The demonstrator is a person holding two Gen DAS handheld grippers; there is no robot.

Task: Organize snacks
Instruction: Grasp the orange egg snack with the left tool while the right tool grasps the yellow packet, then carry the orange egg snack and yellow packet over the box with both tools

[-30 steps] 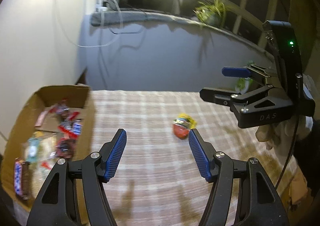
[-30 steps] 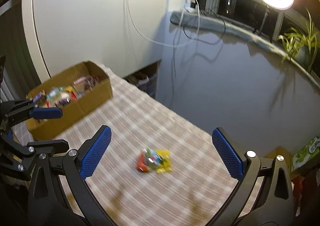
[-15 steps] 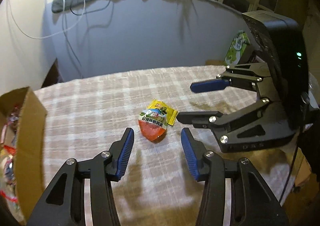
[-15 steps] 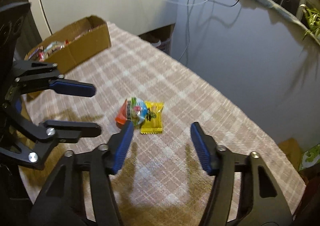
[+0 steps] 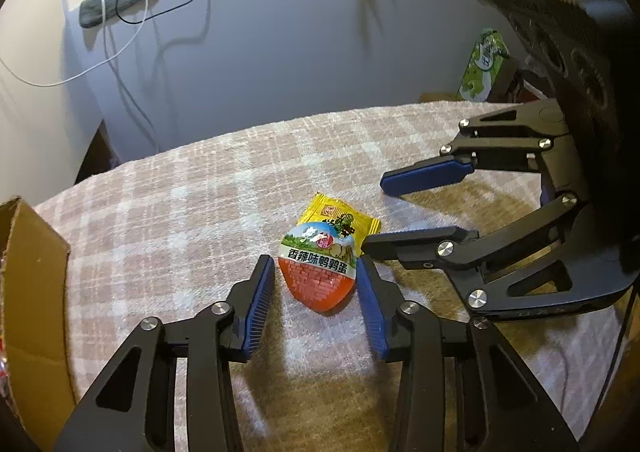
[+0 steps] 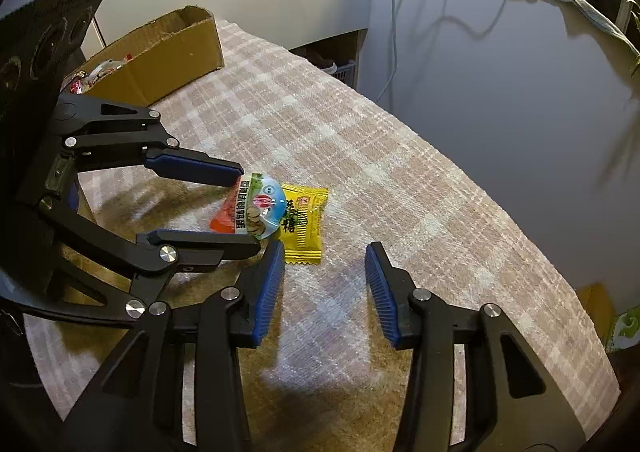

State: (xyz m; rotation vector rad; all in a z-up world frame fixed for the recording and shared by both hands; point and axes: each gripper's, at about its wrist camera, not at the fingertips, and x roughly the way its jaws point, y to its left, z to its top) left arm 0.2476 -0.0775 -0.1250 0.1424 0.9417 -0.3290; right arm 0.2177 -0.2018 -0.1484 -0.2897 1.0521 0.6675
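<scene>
A red and white snack packet [image 5: 318, 270] lies on the checked cloth, overlapping a yellow candy packet [image 5: 340, 218]. My left gripper [image 5: 316, 264] is open with its blue pads either side of the red packet, low over the cloth. In the right wrist view the red packet [image 6: 250, 210] sits between the left gripper's fingers, and the yellow packet [image 6: 302, 224] lies just beyond. My right gripper [image 6: 325, 252] is open and empty, close to the yellow packet's near edge. It also shows in the left wrist view [image 5: 404, 212].
A cardboard box [image 6: 168, 52] holding several snacks stands at the table's far left end; its corner shows in the left wrist view [image 5: 32, 252]. A grey wall and cables run behind the table. A green package [image 5: 484, 64] stands off the right edge.
Both grippers came down and forward to the two packets. The left jaws narrowed around the red packet; the right jaws narrowed too.
</scene>
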